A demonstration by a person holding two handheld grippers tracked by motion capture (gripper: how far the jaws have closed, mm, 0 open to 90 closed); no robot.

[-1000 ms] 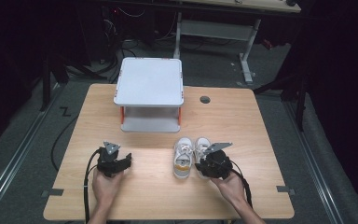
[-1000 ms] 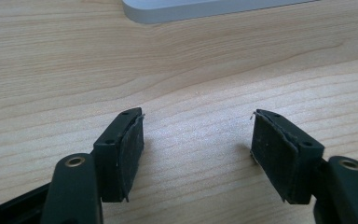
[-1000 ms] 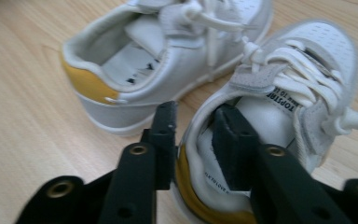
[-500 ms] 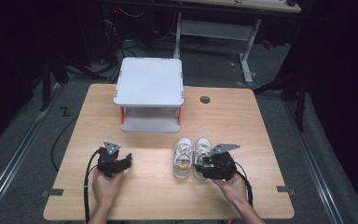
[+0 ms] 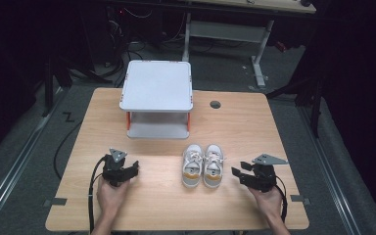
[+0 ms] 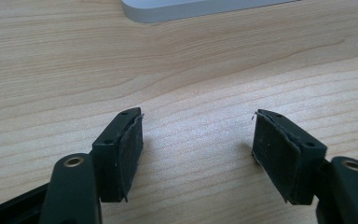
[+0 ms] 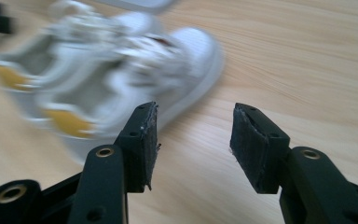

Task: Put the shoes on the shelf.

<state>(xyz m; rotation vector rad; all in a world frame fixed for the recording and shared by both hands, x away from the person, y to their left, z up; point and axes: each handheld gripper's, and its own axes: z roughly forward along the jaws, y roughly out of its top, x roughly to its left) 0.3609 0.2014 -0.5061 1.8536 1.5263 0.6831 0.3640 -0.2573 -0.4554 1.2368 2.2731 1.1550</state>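
Note:
A pair of small white shoes (image 5: 203,166) with yellow heels stands side by side on the wooden table (image 5: 274,127), toes toward the rack. My right gripper (image 5: 237,175) hovers just right of the pair and points at it. Its jaws have just been opening and nothing is between them. In the right gripper view the shoes (image 7: 102,70) are blurred at the upper left, beyond my right gripper (image 7: 195,119). My left gripper (image 5: 132,170) rests at the table's left front, open over bare wood, as the left gripper view shows (image 6: 198,126).
A white two-tier rack (image 5: 156,93) with orange posts stands at the back middle of the table; its edge (image 6: 191,7) tops the left gripper view. A round cable hole (image 5: 215,104) lies right of it. Dark floor, cables and desk legs surround the table.
My right gripper has drawn back to the right from the right shoe's heel and its jaws have spread. The shoes stay where they were. The left gripper has not moved.

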